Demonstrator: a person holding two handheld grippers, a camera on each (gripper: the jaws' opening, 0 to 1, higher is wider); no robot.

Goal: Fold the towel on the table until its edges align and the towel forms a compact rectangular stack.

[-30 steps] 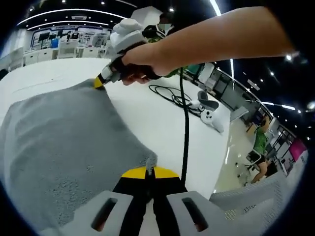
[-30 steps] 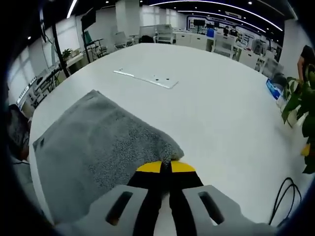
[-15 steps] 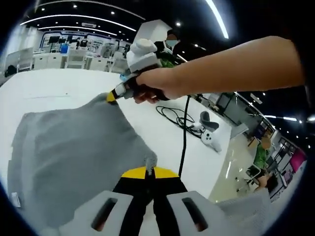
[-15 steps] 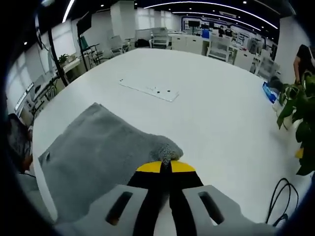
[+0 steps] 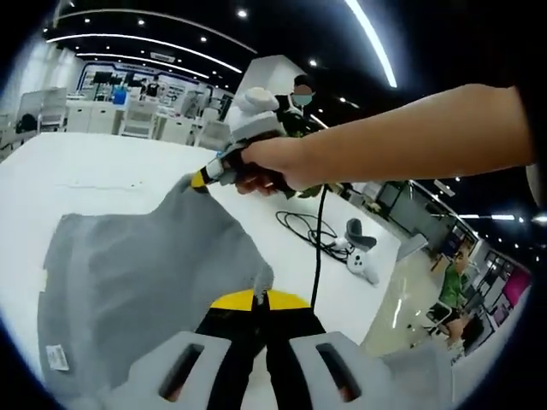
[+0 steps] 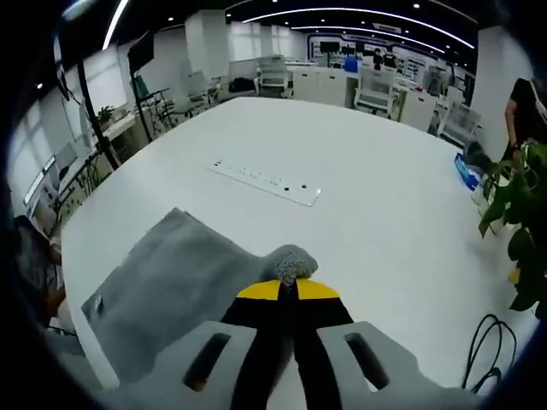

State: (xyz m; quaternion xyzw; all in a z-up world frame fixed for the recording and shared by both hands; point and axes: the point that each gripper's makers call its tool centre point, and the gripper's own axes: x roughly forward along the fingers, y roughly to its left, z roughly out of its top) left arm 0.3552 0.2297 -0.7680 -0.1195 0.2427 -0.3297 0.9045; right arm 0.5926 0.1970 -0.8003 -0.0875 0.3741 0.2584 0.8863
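Aloft, towel (image 5: 145, 273) corners in left gripper (image 5: 261, 299), right gripper (image 6: 289, 289).

Left gripper (image 5: 258, 297) jaws pressed together, right gripper (image 6: 287, 289) likewise (gripped by a hand (image 5: 267, 164)), forearm outstretched

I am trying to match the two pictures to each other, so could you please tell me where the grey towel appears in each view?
Left gripper view: the grey towel spreads over the lower left, one corner in this view's own hand-held gripper, another in the right hand-held gripper at upper centre.
Right gripper view: the grey towel lies lower left, its corner bunched at the gripper tips.
Shared landmark: the white table.
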